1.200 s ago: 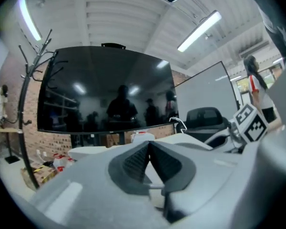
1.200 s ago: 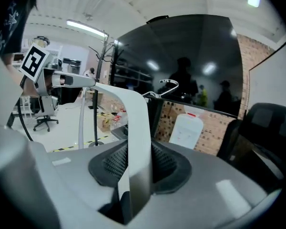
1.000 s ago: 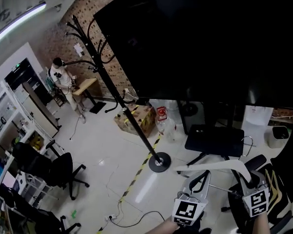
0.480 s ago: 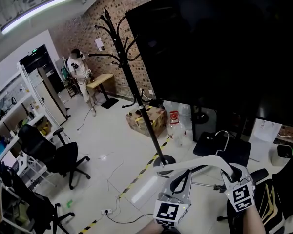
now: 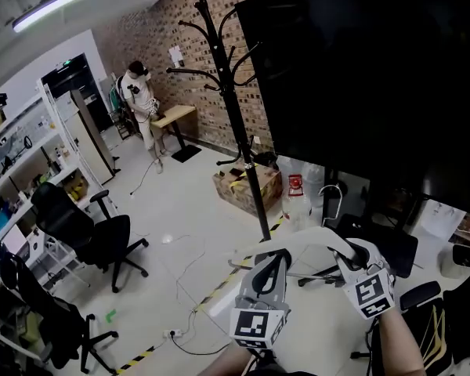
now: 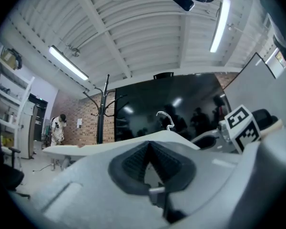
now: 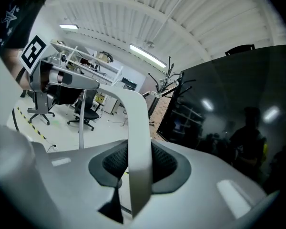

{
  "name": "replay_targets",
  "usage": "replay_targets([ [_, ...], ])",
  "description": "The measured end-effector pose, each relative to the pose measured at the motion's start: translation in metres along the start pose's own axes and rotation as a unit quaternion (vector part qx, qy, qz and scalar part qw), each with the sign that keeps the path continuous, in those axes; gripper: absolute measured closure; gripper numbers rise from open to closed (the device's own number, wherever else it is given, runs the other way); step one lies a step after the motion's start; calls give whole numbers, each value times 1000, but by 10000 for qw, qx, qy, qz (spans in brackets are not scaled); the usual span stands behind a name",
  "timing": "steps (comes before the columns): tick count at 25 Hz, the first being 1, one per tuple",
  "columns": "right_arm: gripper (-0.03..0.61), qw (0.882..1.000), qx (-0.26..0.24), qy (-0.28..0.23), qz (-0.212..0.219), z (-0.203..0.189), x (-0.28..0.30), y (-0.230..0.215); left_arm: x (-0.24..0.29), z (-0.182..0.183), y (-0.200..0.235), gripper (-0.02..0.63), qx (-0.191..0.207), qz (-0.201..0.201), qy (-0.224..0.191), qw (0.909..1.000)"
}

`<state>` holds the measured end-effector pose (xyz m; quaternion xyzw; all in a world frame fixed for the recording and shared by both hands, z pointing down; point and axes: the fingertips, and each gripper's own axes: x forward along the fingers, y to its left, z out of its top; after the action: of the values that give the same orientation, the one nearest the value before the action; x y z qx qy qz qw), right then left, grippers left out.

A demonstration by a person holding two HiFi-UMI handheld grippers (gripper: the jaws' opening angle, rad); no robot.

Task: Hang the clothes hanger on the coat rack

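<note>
Jaws clamp shut on both sides: before the large black wall screen (image 5: 376, 77), near the tall black metal coat rack (image 5: 235, 128) but apart from it, the curved white plastic clothes hanger (image 5: 309, 236) is gripped by the left gripper (image 5: 272, 258) and the right gripper (image 5: 346, 255), one per arm.

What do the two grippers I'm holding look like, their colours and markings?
The left gripper and right gripper share one design: smooth, pale grey plastic shells with rounded contours. The left cube and right cube mounted on them are white, printed with black square markers. Dark, ribbed pads line the inside of the jaws.
</note>
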<state>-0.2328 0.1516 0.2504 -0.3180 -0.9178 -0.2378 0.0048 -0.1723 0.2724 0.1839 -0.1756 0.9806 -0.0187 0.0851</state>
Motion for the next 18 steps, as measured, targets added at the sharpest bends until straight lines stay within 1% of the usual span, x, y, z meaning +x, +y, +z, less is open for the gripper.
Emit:
replay_targets([
  [2,463,9999,-84,-44,64,15,29,7,5,0,31,609,3,140,-32,9999],
  [4,463,9997,-203,-67,91,28,55,9,12,-2,58,609,56,195,-95,9997],
  [7,463,9989,-464,-69,8,48,94,10,20,5,98,609,25,346,-190,9992],
  [10,463,9982,-582,-149,1,65,130,18,24,6,138,609,29,507,-220,9985],
  [14,463,9975,-667,-200,-67,87,167,20,30,13,178,609,-23,568,-513,9971],
  [18,463,9959,-856,-211,-186,110,200,18,40,10,215,609,102,515,-554,9971],
])
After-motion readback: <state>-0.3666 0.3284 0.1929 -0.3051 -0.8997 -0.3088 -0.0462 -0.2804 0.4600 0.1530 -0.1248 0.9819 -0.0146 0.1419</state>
